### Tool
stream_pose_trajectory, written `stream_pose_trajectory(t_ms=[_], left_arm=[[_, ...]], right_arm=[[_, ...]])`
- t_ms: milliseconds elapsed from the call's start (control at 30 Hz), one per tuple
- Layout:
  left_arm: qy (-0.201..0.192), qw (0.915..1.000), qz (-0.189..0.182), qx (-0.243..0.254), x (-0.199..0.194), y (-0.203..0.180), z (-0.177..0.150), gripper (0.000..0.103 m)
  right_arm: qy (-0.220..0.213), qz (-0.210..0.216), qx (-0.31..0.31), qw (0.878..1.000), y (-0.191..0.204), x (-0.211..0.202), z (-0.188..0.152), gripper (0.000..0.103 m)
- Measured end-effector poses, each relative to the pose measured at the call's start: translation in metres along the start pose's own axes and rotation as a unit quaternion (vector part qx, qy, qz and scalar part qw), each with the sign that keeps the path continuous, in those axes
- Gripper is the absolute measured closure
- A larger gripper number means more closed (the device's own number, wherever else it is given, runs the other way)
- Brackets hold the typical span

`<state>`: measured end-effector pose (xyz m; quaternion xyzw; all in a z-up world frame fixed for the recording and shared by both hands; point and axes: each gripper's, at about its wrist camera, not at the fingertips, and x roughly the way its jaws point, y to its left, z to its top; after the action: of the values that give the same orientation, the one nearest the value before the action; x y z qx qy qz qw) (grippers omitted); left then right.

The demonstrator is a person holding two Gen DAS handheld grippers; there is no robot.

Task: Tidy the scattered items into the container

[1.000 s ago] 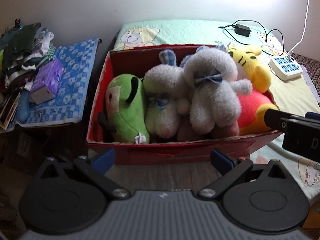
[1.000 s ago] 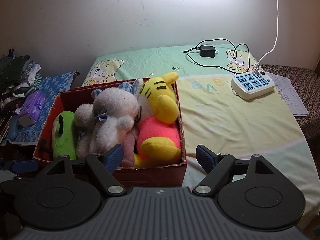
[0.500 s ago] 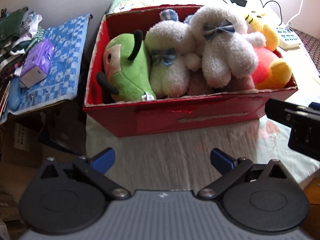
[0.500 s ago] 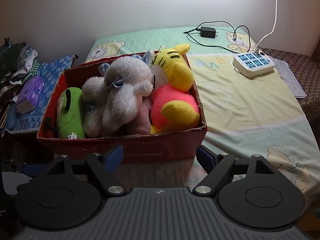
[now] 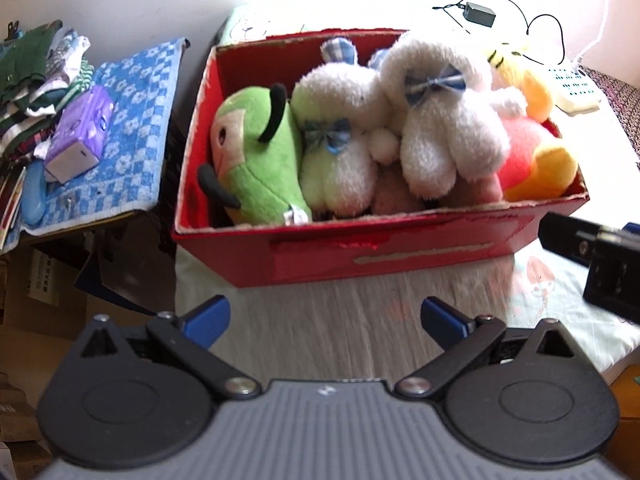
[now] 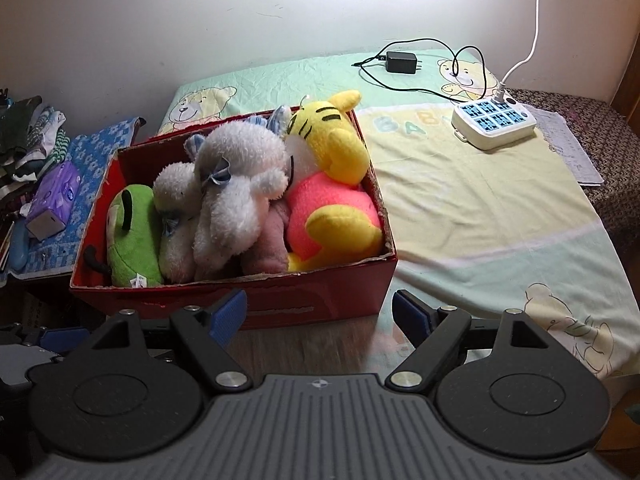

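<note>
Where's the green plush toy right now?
In both wrist views, the green plush toy sits at the left end of the red box, beside a white plush.

A pink plush [image 6: 272, 236] lies mostly buried under the white rabbits [image 6: 236, 200]; the clothes pile [image 5: 28, 68] is cut off at the left edge.

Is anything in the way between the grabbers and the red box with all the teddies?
Nothing visible is. The left gripper and right gripper both hang open just in front of the red box, with only bare bedsheet in between. The plush toys already sit inside it.
</note>
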<state>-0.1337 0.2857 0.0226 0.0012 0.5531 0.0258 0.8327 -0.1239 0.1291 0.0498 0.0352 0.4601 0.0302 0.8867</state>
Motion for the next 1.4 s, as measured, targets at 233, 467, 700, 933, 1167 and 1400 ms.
stream_pose_trajectory(t_ms=[233,467,700,933,1167,1400], left_arm=[[-0.008,0.9999,0.003,-0.006,-0.006,-0.001,0.016,0.002],[-0.002,0.9998,0.003,-0.018,-0.008,0.0,0.036,0.002],[-0.001,0.9994,0.002,-0.035,-0.004,0.0,0.048,0.002],[0.002,0.9985,0.009,-0.054,0.004,0.004,0.06,0.002],[-0.003,0.9971,0.02,-0.074,0.011,0.01,0.068,0.002],[-0.013,0.9972,0.038,-0.063,0.015,0.01,0.072,0.002]], right_arm=[[-0.001,0.001,-0.017,1.0,0.001,-0.002,0.017,0.02],[0.006,-0.002,-0.023,1.0,-0.004,0.003,0.035,0.02],[0.004,0.011,-0.021,1.0,-0.004,0.01,0.053,0.02],[0.004,0.021,-0.05,0.999,0.006,0.02,0.063,0.02],[0.001,0.016,-0.053,0.998,0.001,0.03,0.073,0.02],[0.01,0.011,-0.057,0.998,0.0,0.041,0.077,0.02]])
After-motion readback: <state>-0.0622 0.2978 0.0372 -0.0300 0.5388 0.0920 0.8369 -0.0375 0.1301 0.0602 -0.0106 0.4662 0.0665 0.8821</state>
